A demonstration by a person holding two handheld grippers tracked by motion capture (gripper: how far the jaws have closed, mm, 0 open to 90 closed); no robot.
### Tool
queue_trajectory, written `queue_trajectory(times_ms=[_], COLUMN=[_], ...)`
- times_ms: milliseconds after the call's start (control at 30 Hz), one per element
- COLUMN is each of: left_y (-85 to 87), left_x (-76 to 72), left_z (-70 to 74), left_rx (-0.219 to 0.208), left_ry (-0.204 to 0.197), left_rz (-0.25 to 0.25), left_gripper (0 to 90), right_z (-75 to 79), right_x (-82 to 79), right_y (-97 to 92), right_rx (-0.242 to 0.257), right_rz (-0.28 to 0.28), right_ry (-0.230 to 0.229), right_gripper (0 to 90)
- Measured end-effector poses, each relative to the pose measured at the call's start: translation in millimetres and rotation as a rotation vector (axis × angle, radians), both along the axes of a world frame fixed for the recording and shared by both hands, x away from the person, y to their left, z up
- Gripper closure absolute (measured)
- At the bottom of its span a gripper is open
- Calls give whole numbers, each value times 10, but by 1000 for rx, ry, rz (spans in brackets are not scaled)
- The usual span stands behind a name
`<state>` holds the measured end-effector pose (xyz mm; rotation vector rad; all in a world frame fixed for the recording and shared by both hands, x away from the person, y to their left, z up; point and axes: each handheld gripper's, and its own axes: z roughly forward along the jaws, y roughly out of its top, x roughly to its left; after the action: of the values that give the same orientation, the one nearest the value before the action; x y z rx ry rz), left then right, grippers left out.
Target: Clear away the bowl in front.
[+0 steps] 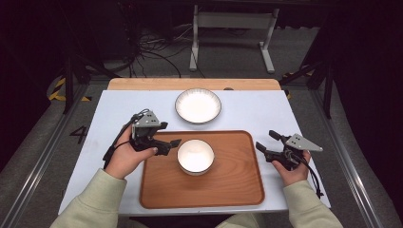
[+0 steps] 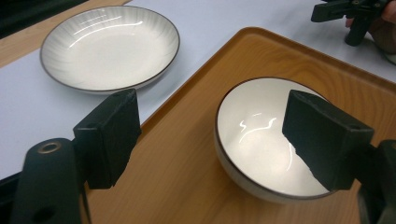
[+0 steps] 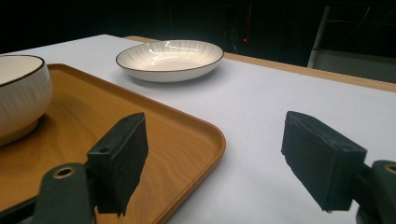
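A white bowl [image 1: 195, 156] [image 2: 257, 135] [image 3: 18, 98] with a dark rim stands upright on the wooden tray [image 1: 228, 180] [image 2: 187, 163] [image 3: 154, 130], left of its middle. My left gripper [image 1: 170, 134] [image 2: 210, 135] hangs open over the tray's far left corner, just left of the bowl, with nothing between its jaws. A shallow white plate [image 1: 197, 105] [image 2: 109, 46] [image 3: 170, 56] lies on the white table [image 1: 119, 109] beyond the tray. My right gripper [image 1: 266, 139] [image 3: 215, 154] is open and empty beside the tray's right edge, jaws pointing toward the tray's far right corner.
The table's far edge has a bare wooden strip [image 1: 190, 84]. Beyond it are a dark floor with cables and a grey metal stand [image 1: 233, 28]. White tabletop lies bare to the left and right of the plate and tray.
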<state>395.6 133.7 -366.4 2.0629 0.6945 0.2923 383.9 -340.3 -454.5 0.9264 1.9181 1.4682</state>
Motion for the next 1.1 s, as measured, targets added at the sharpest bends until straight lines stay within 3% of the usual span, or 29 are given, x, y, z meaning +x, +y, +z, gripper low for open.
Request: queue_trajectory(times_ms=[433, 600, 700, 833, 933, 1100], left_y=[392, 503, 582, 677, 731, 837], left_x=[-121, -152, -168, -187, -207, -242], left_z=[-101, -139, -165, -218, -272, -379], left_rx=[-56, -54, -84, -105, -90, -121], left_ry=[-26, -40, -40, -44, -56, -49], left_rz=[90, 123, 133, 159, 184, 213], left_gripper=[181, 170, 166, 159, 154, 148], right_z=[0, 0, 1, 1, 1, 0], right_x=[-2, -5, -5, -10, -11, -17], right_y=[2, 3, 0, 0, -2, -7], right_rx=[-4, -3, -4, -3, -4, 5], right_rz=[-2, -1, -3, -7, -8, -12], right_ry=[-2, -6, -6, -8, -8, -13], right_gripper=[228, 206, 194, 171, 164, 134])
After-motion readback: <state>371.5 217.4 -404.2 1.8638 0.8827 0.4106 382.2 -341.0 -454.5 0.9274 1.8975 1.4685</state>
